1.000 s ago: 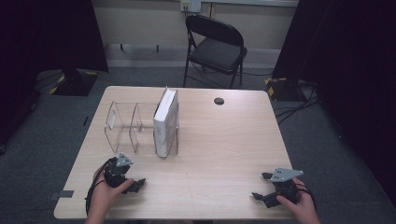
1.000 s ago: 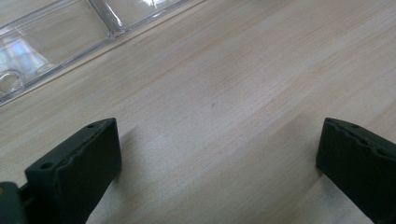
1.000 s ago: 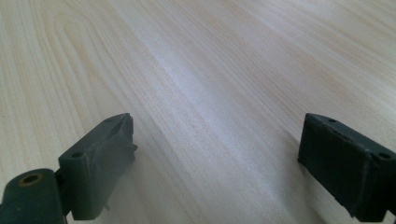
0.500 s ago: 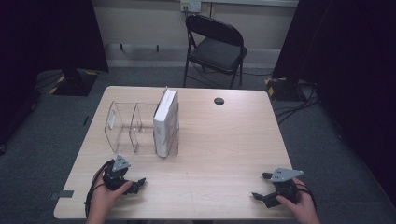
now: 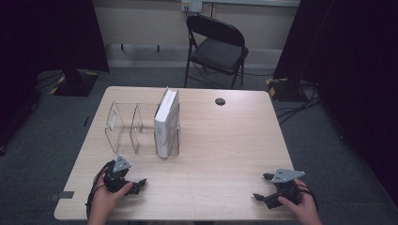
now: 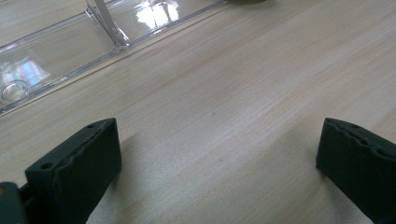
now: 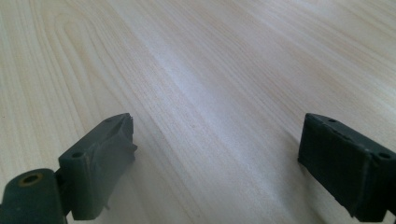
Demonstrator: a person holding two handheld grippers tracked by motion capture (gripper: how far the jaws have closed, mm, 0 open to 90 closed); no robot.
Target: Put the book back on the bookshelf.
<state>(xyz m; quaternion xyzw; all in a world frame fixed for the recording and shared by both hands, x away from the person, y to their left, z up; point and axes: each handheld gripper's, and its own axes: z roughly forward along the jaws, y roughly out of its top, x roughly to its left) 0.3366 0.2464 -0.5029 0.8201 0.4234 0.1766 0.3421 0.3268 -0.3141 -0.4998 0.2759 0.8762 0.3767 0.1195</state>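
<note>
A white book [image 5: 167,123] stands upright in the right-hand slot of a clear acrylic rack [image 5: 124,126] on the wooden table [image 5: 225,140]. My left gripper [image 5: 137,184] rests low at the table's front left, just in front of the rack, open with nothing between its jaws. The left gripper view shows the rack's clear base [image 6: 60,44] ahead of the wide-apart jaws. At the front right, my right gripper [image 5: 263,186] is open too, over bare wood, its jaws spread wide in the right gripper view.
A small dark round grommet [image 5: 219,101] sits near the table's far edge. A black folding chair [image 5: 217,47] stands behind the table. Cables [image 5: 300,105] run over the floor at the right.
My left gripper has shifted slightly forward and right near the front edge. The right gripper, book and rack have not moved.
</note>
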